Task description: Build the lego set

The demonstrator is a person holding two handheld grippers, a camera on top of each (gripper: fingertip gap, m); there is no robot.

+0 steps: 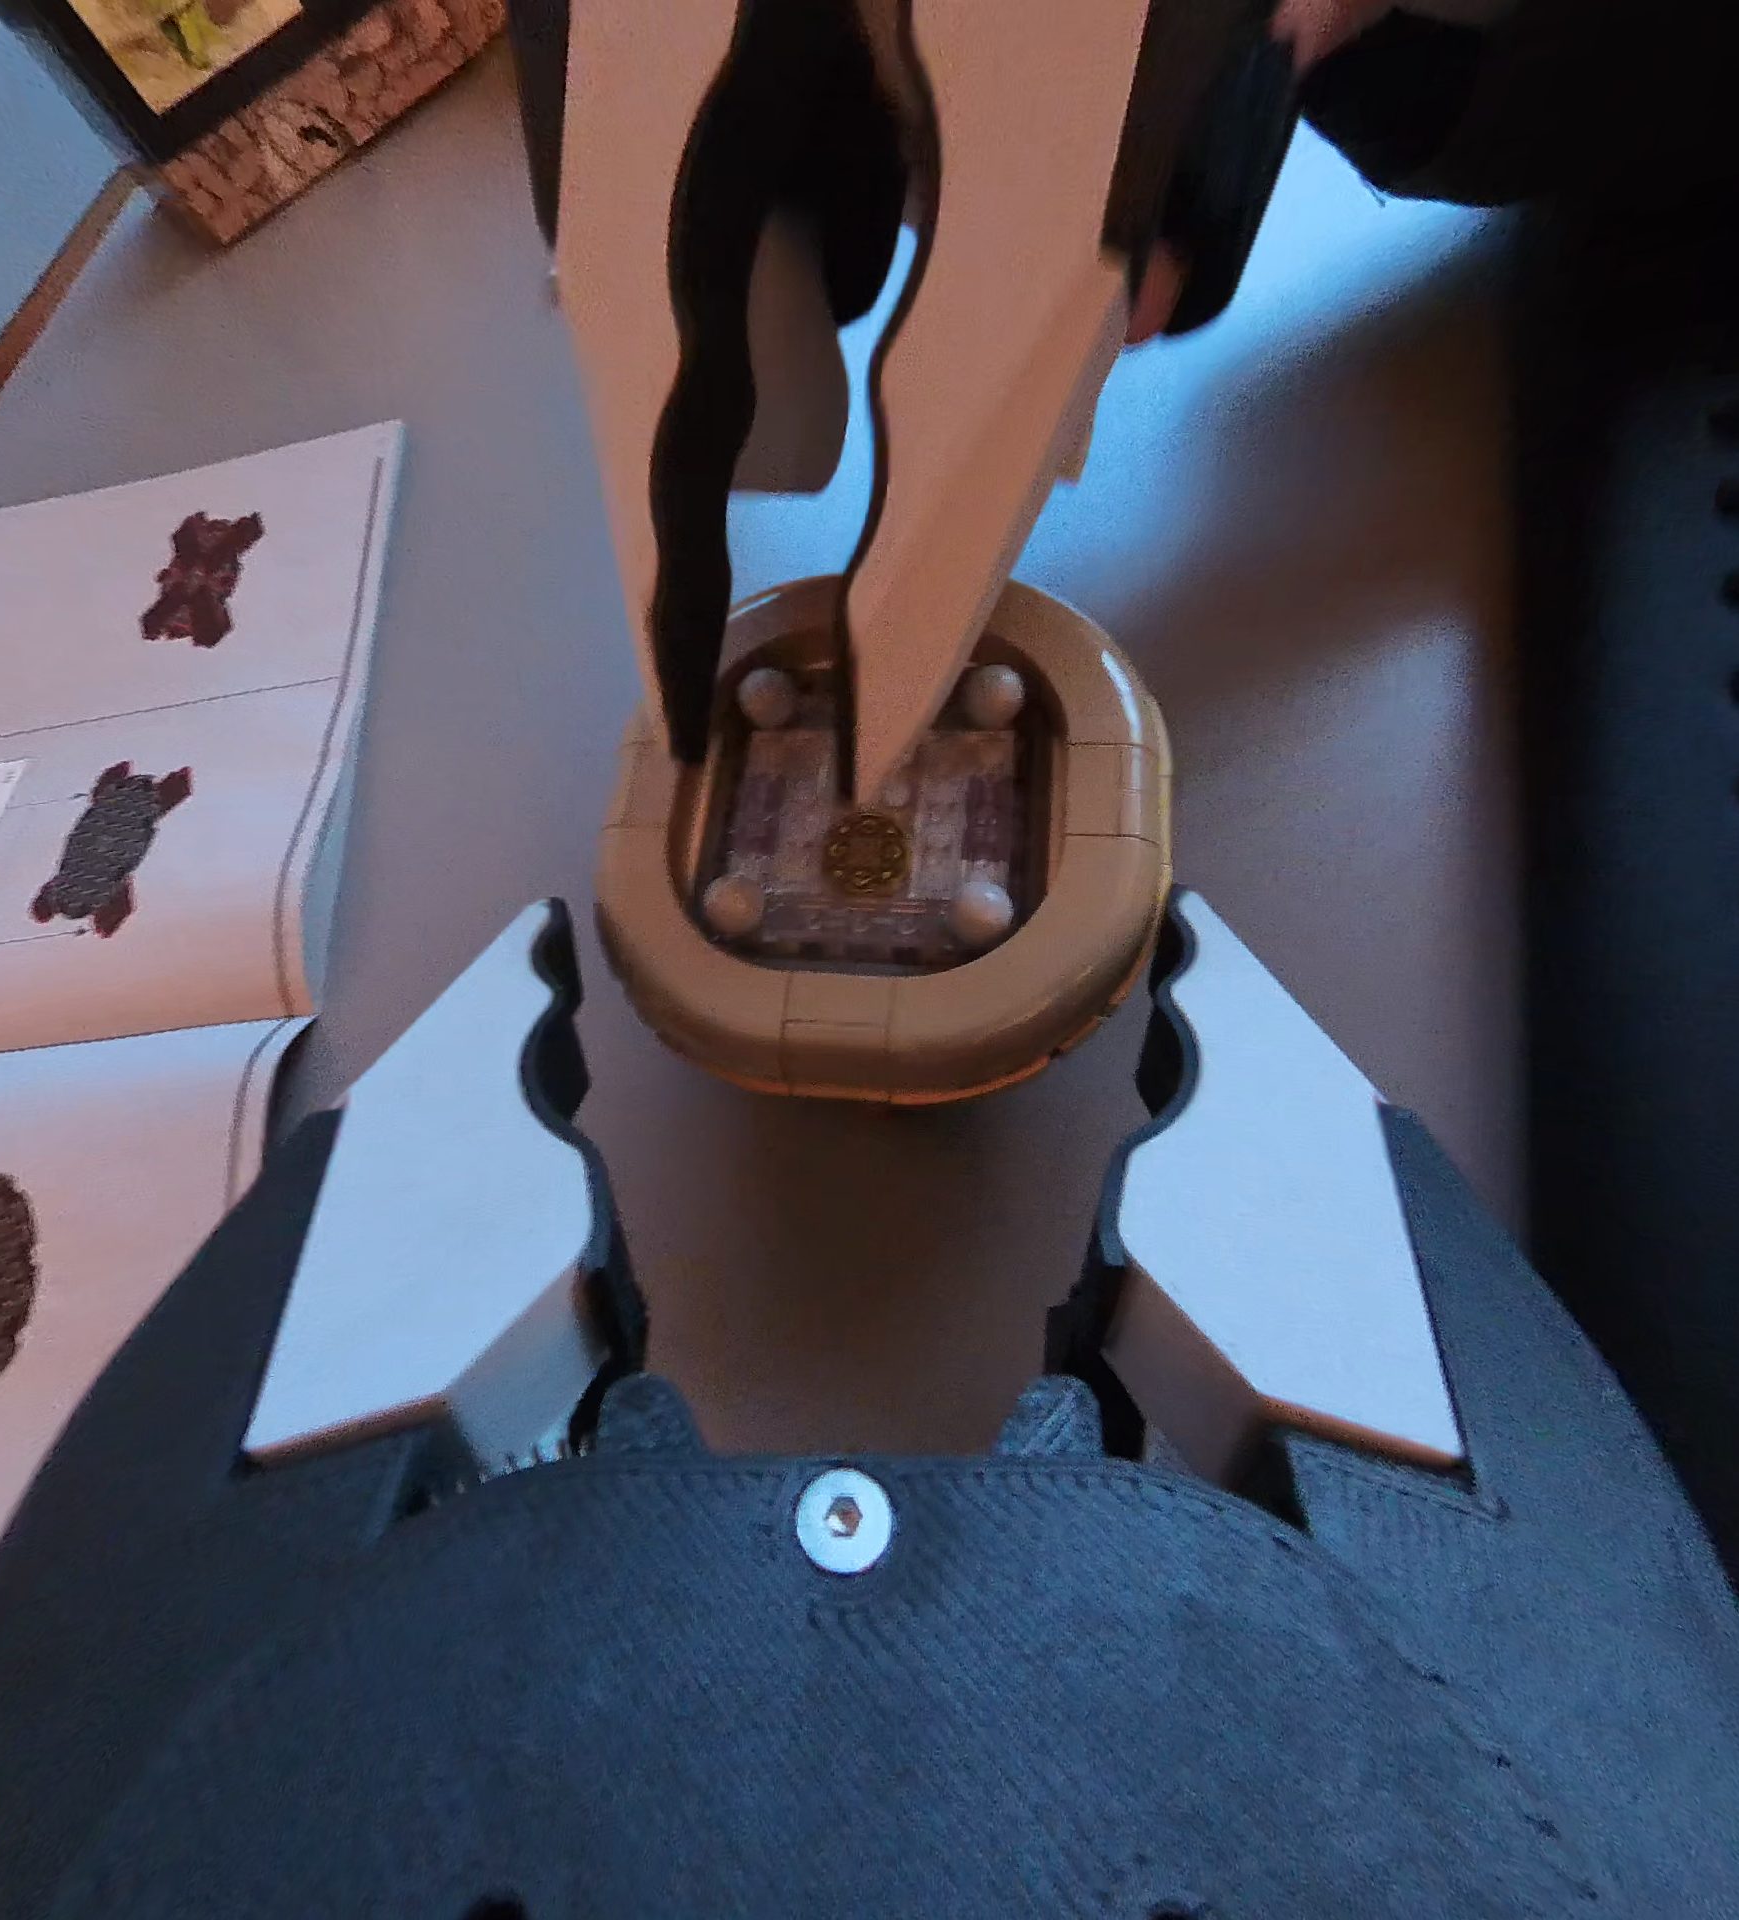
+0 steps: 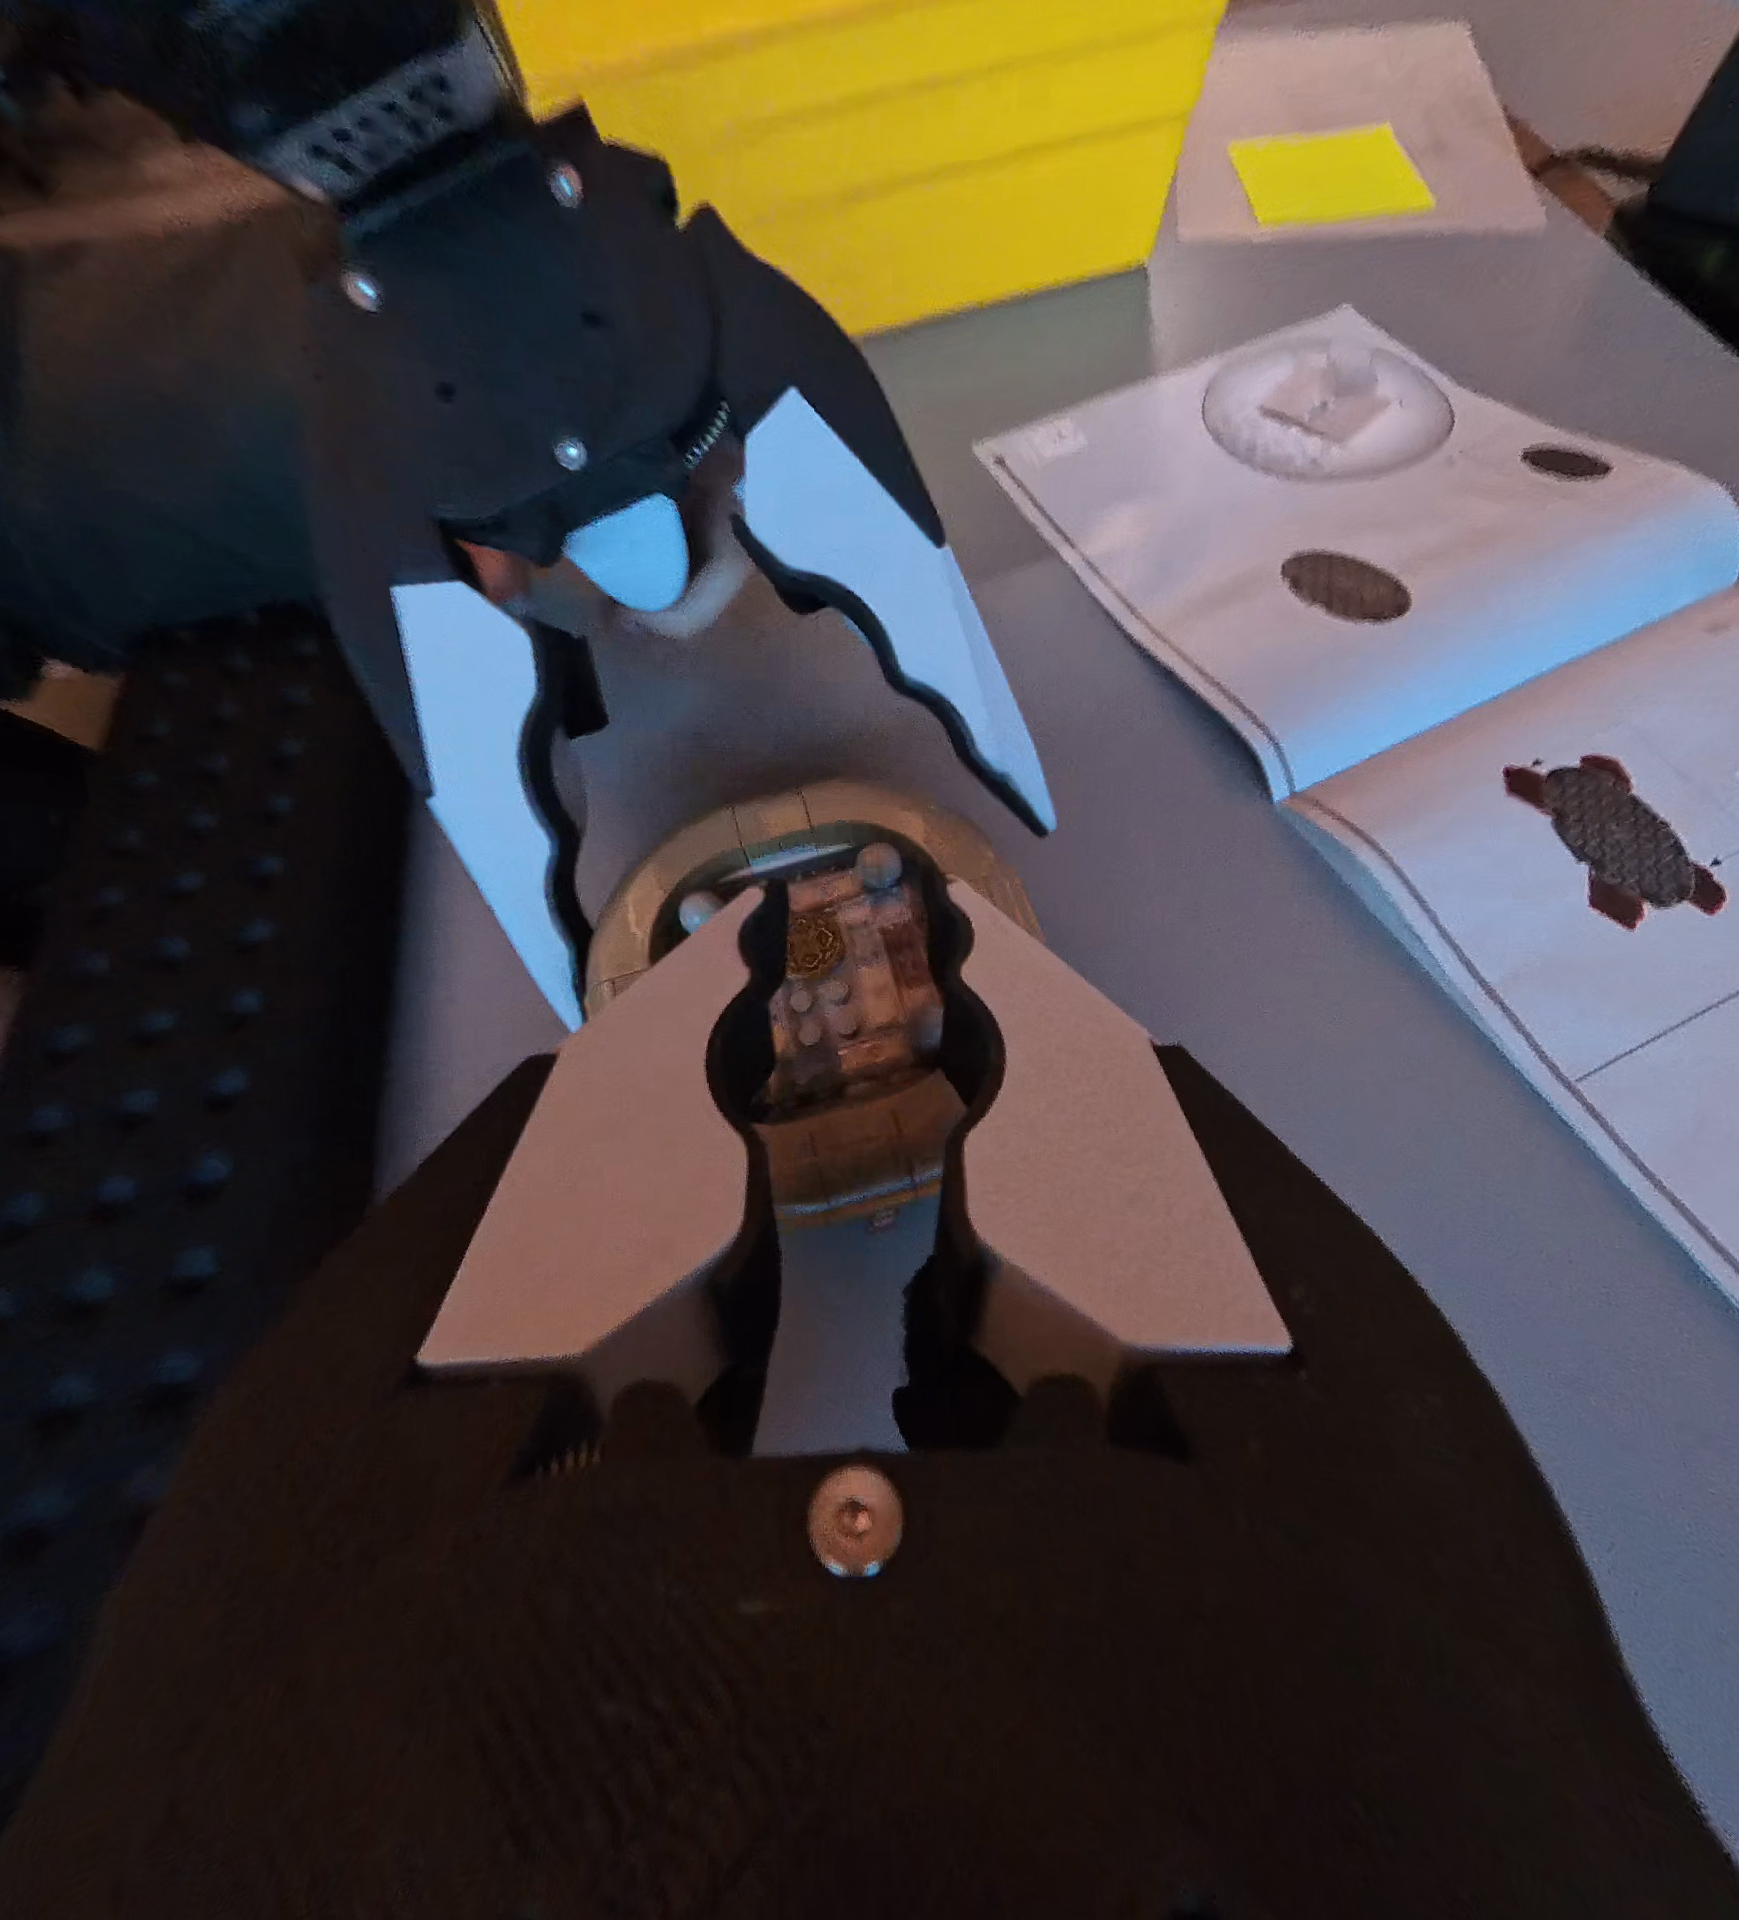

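Tan oval lego pot (image 1: 880, 997) stands upright, left hand-held gripper (image 1: 860, 925) spread, right (image 2: 857, 914) nearly closed, empty

my grippers: black ribbed bodies, white fingers (image 1: 449, 1174) edged in wavy black. lego build (image 1: 880, 842): tan rim, pale studded floor with maroon marks, one gold patterned disc (image 1: 865, 854), four tan knobs. booklet (image 1: 127, 727): white pages, dark red and grey shapes. table (image 1: 491, 436) grey. bin (image 2: 865, 135) yellow. baseplate (image 2: 148, 1039) black, studded.

Yellow bin (image 2: 875, 135), grey box (image 2: 1353, 177) bearing yellow note (image 2: 1327, 171), perhaps cork block (image 1: 325, 114).
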